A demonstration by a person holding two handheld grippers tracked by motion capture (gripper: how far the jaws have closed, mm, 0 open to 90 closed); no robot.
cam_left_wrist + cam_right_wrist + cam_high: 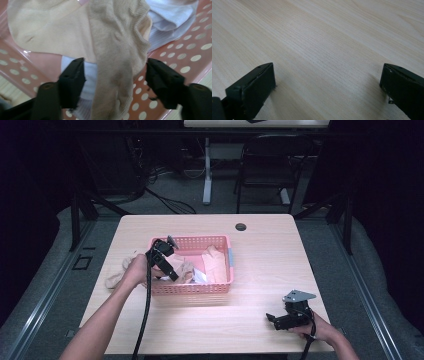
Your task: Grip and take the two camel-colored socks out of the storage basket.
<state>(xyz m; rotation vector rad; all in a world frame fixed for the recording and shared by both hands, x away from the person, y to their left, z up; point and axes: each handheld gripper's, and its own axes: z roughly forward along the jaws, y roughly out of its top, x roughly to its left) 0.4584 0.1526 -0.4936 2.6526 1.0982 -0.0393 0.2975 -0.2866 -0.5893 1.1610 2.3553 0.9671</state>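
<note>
High view: pink perforated basket (220,289) sits on the light wooden table (260,255), left of centre, holding beige and white socks. Left gripper (172,276) is angled down into the basket's left half, over the sock pile. Left gripper view: a beige sock (117,50) hangs between the two black jaws, draped over a white sock (170,22) and lying beside a paler beige sock (50,32). Jaws straddle the beige sock; a gap remains on the left side, and the right jaw sits at the fabric's edge, contact unclear, so no firm grasp yet. More beige cloth (117,275) lies on the table just outside the basket's left wall. Right gripper (272,319) rests near the table's front right edge, well apart from the basket. Right gripper view: jaws spread wide over bare wood, nothing between them.
</note>
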